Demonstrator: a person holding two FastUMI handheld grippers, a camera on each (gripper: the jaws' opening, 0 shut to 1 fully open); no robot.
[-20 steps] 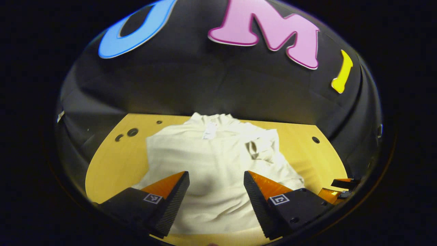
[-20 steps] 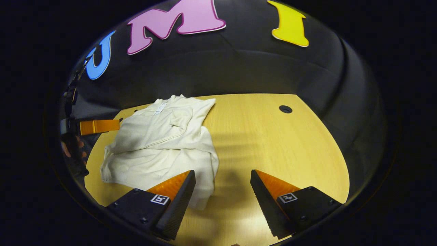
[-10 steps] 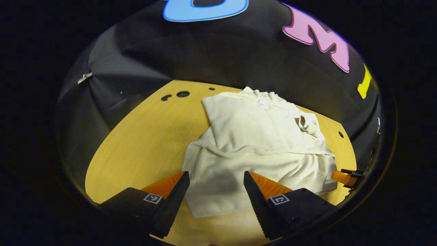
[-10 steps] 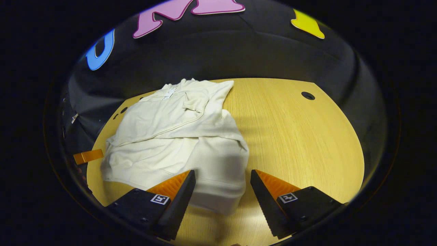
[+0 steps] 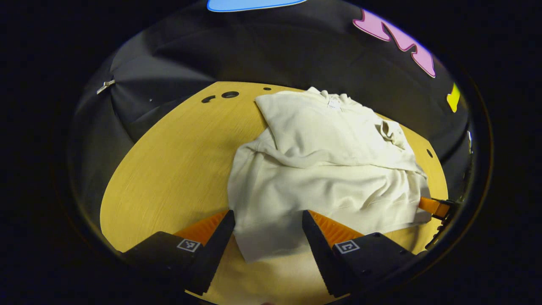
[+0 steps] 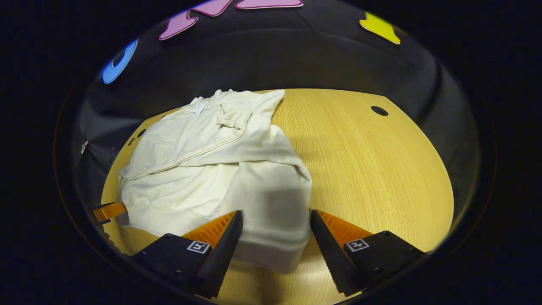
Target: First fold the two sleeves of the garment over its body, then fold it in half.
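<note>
We've got the soft cream knit garment (image 5: 326, 169) lying on the yellow wooden worktop (image 5: 178, 161), sleeves folded in. Left gripper (image 5: 267, 228) and right gripper (image 6: 276, 228) jaws are spread over the hem corners; it's floppy, so pinch there.

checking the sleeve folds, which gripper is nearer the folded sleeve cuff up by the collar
Right, though only by a little. The right gripper hangs open over the hem corner on the same side as the cuff. The left gripper hangs open over the opposite hem corner of the garment.
</note>
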